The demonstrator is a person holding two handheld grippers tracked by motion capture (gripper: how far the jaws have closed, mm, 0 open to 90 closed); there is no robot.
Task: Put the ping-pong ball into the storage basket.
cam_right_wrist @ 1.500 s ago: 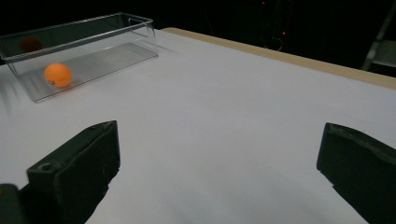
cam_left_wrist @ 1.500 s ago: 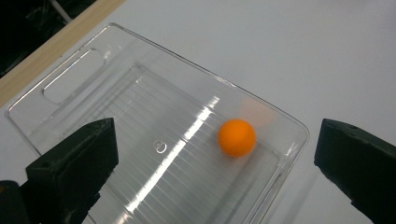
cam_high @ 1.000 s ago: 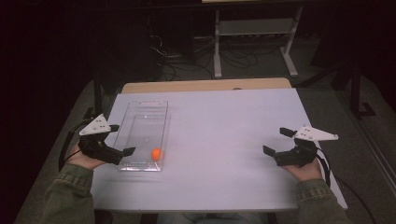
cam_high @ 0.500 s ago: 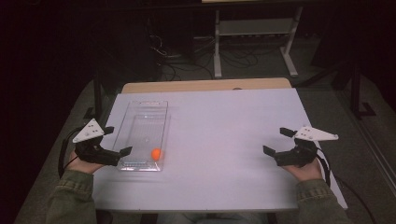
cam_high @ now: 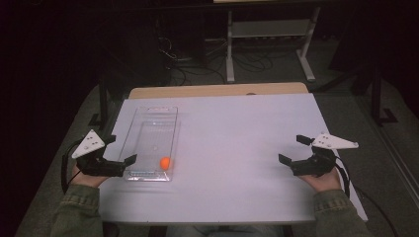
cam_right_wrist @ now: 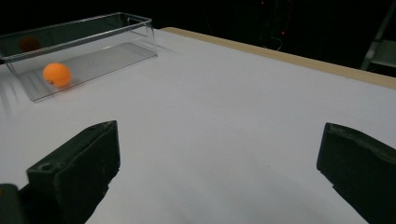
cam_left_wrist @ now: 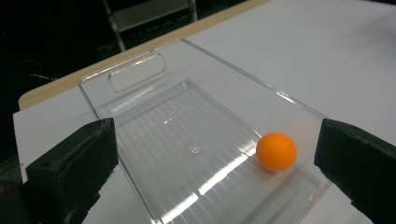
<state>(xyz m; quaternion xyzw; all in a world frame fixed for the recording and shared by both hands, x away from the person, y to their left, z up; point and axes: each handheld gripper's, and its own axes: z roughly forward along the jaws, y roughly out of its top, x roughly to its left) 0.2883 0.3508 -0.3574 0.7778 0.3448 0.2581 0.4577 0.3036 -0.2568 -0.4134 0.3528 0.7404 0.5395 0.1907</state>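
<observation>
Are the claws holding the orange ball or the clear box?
Neither. The left gripper is open beside the clear box, the orange ball lies loose inside, and the right gripper is open over the bare table.

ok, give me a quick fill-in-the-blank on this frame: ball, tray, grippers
1. The ball in the clear tray is ____ in colour.
2. The ball lies at the tray's ____ end, the one toward the person.
3. The left gripper has its jaws ____.
4. The right gripper holds ____.

Missing words: orange; near; open; nothing
</observation>
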